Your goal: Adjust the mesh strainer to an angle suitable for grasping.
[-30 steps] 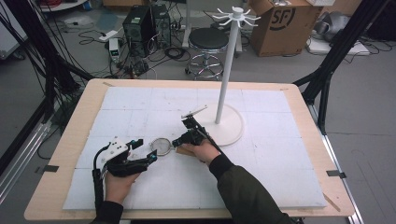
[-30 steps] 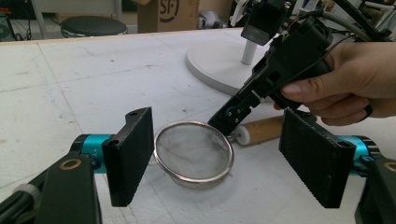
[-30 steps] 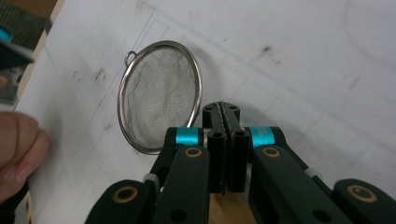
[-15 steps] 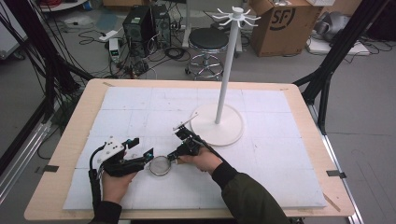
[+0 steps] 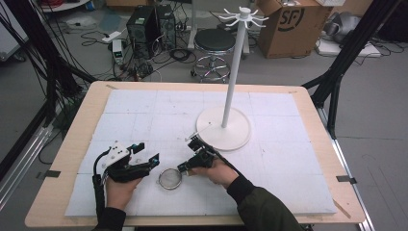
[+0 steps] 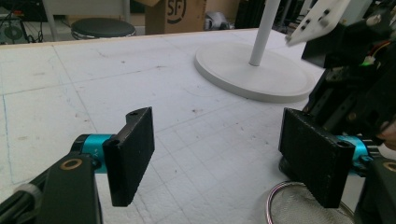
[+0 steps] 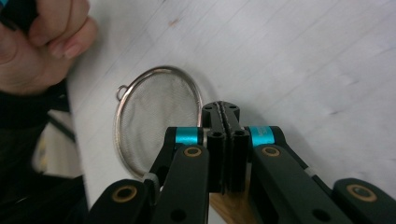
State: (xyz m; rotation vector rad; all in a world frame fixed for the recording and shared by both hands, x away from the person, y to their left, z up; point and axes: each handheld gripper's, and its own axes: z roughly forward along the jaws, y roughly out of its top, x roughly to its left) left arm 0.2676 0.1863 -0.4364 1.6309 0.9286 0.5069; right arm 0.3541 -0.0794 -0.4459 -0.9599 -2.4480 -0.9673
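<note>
A small round mesh strainer (image 5: pixel 170 179) lies low over the white mat, between my two grippers. My right gripper (image 5: pixel 183 167) is shut on its handle; in the right gripper view the jaws (image 7: pixel 226 112) meet tight, with a strip of wood under them and the strainer's mesh bowl (image 7: pixel 154 121) just beyond. My left gripper (image 5: pixel 146 153) stands open to the left of the strainer, nothing between its pads (image 6: pixel 224 156). The strainer's rim (image 6: pixel 303 207) sits just below the left gripper's right jaw. The other gripper's black body (image 6: pixel 355 93) looms at the right of the left gripper view.
A white stand with a round base (image 5: pixel 223 127) and a tall pole (image 5: pixel 233 72), topped by a ring of hooks, rises behind the right gripper. The stand's base (image 6: pixel 254 70) is also in the left gripper view. The white mat (image 5: pixel 144 115) covers the wooden table.
My right gripper has carried the strainer toward the near edge of the table, ending beside the left gripper. The left gripper has kept its place, still open.
</note>
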